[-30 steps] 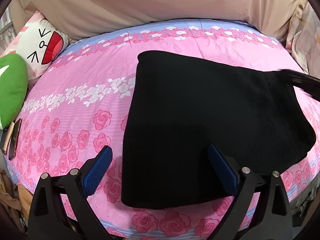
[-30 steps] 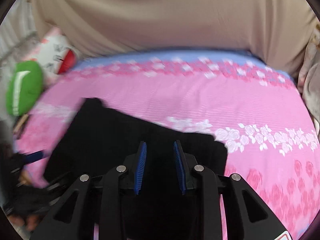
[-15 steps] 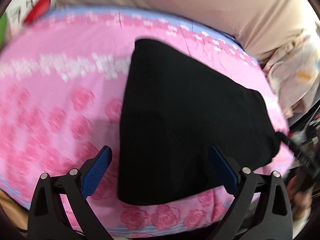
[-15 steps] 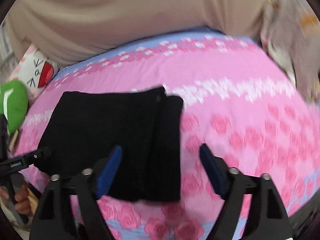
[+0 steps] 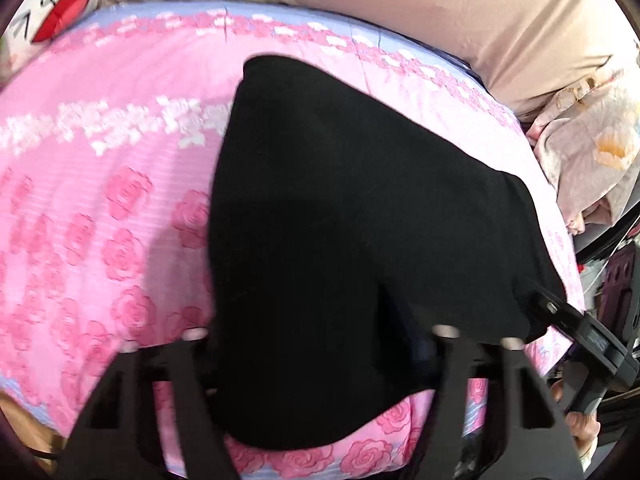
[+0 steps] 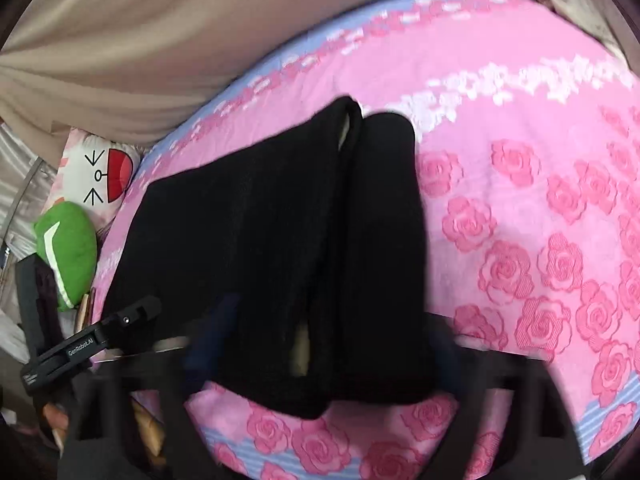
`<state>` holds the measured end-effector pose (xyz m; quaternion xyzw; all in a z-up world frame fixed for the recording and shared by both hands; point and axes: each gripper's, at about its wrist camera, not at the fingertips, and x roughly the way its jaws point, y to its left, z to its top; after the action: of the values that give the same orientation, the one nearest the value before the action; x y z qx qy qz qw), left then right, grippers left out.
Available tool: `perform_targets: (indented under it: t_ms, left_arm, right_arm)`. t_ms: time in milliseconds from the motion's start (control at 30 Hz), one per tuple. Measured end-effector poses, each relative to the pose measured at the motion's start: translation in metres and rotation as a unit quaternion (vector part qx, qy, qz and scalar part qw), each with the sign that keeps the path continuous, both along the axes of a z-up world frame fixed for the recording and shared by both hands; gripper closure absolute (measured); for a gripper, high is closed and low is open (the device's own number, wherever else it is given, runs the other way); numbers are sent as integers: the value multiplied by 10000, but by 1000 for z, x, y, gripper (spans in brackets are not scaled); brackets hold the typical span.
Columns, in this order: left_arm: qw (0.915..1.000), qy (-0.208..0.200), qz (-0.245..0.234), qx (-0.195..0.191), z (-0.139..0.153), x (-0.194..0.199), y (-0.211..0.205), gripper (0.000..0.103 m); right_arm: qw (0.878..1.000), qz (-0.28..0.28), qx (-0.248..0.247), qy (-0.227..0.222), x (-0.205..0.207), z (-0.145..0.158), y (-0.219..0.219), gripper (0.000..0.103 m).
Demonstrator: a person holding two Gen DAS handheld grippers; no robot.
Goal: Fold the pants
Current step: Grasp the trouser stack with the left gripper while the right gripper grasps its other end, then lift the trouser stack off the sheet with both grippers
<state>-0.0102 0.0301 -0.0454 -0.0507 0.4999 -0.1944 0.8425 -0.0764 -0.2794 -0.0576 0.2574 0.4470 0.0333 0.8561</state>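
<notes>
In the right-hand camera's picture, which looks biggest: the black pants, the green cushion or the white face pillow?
1. Black pants, by far.
2. Green cushion and white face pillow look alike; the pillow is partly hidden, so I won't rank them.

Black pants [image 5: 360, 220], folded into a compact, roughly rectangular bundle, lying flat on the bed. Near edge at the bed's front border. Right-wrist view shows stacked folded layers [image 6: 280, 248] with a seam between them.
</notes>
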Motion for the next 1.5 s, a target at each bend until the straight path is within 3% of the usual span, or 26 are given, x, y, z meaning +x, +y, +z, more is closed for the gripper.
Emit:
perform_targets:
  t_ms: [67, 167, 800, 1167, 1400, 1500]
  left_arm:
    - [9999, -89, -35, 104, 8, -5, -1, 67]
    - [9995, -193, -36, 237, 15, -11, -3, 71]
    - [9986, -440, -150, 243, 50, -82, 25, 73]
    - [9873, -1549, -335, 61, 130, -125, 33, 73]
    - [9705, -2392, -277, -81, 187, -120, 35, 73]
    - [9569, -2887, -256, -153, 220, -114, 32, 73]
  right_arm:
    - [9999, 53, 16, -117, -3, 6, 3, 54]
    - [9996, 100, -159, -219, -9, 15, 12, 57]
    - [9970, 478, -213, -565, -86, 54, 47, 58]
    - [9846, 789, -441, -1497, -110, 125, 68, 58]
    - [9647, 802, -794, -2380, -104, 190, 76, 58]
    - [9508, 703, -1025, -2837, -96, 224, 77, 58]
